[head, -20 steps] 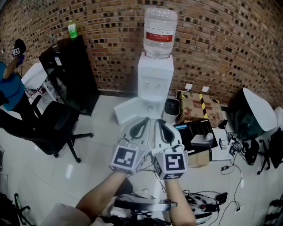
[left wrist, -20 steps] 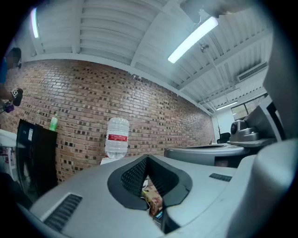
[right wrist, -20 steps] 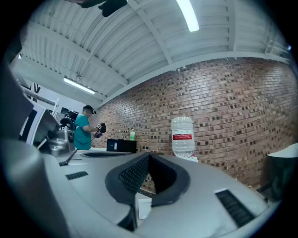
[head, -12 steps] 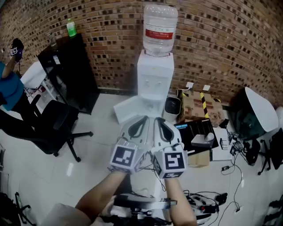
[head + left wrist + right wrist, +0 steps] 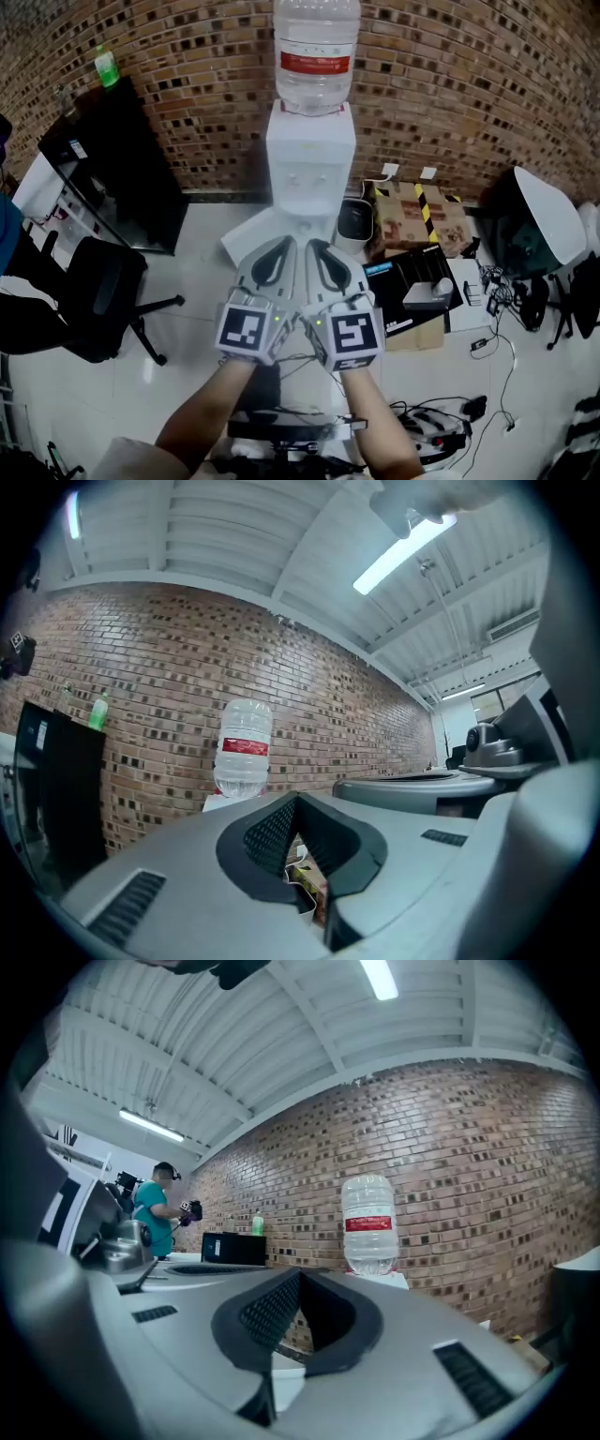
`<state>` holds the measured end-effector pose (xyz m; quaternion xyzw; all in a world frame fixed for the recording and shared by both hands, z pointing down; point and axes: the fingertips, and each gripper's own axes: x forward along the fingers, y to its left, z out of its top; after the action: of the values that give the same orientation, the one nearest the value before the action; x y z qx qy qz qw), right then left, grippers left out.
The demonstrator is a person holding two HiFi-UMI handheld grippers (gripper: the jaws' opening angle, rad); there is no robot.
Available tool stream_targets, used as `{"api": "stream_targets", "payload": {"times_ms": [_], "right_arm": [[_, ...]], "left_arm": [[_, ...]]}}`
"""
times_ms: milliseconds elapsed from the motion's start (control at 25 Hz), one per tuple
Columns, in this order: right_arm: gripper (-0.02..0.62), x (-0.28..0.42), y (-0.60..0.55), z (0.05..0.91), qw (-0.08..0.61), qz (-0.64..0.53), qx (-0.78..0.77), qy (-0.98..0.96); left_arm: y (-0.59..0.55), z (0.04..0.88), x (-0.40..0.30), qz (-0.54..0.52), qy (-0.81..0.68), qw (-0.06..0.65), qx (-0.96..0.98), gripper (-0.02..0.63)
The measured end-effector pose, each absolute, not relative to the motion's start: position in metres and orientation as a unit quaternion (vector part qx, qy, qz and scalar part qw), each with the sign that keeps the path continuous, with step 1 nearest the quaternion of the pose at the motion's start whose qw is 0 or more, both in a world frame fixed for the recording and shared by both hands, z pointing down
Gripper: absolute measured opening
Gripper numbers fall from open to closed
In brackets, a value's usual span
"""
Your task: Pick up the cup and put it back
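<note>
Here both tongs are held side by side, nearly level, over the white tiled floor (image 5: 187, 272), pointing at the water dispenser (image 5: 309, 164) that stands against the brick wall (image 5: 187, 94). The left tongs (image 5: 284, 242) have their jaws closed tip to tip with nothing gripped; through the gap behind the tips only a cardboard box and a cable beyond show. The right tongs (image 5: 314, 245) are closed the same way and hold nothing. The two pairs lie just beside each other, their marker cubes almost touching.

The cup cannot be made out in any view.

To the left, bare tile runs between the tongs and the office chair (image 5: 94, 300), with the black cabinet (image 5: 112, 159) behind it at the wall. To the right the room is tighter: a small bin (image 5: 354, 220) just beside the dispenser, the cardboard box (image 5: 417, 220), then black cases and cables (image 5: 492, 314) spread across the floor.
</note>
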<state>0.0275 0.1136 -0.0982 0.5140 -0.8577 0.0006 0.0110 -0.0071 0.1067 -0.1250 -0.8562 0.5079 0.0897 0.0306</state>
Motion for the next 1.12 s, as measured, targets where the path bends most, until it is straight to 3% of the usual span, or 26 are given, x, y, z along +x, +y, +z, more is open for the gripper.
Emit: {"api": "stream_targets", "payload": {"times_ms": [320,400,520,1120], "right_arm": [[0.006,0.014,0.007,-0.089,0.009,0.016,0.545,-0.838],[0.046,0.008,-0.016,-0.088,0.012,0.016,0.548,-0.836],[0.046,0.005,-0.045,-0.088,0.016,0.014,0.556,-0.831],[0.046,0.028,-0.118,-0.051,0.031,0.013,0.552,-0.833]], "left_arm": [[-0.002,-0.116,-0.033,0.086,0.488,0.02,-0.868,0.0],[-0.025,-0.117,-0.039,0.091,0.483,0.022,-0.871,0.0],[-0.052,-0.119,-0.044,0.093,0.472,0.021,-0.876,0.0],[-0.122,-0.073,-0.028,0.079,0.483,0.004,-0.872,0.0]]}}
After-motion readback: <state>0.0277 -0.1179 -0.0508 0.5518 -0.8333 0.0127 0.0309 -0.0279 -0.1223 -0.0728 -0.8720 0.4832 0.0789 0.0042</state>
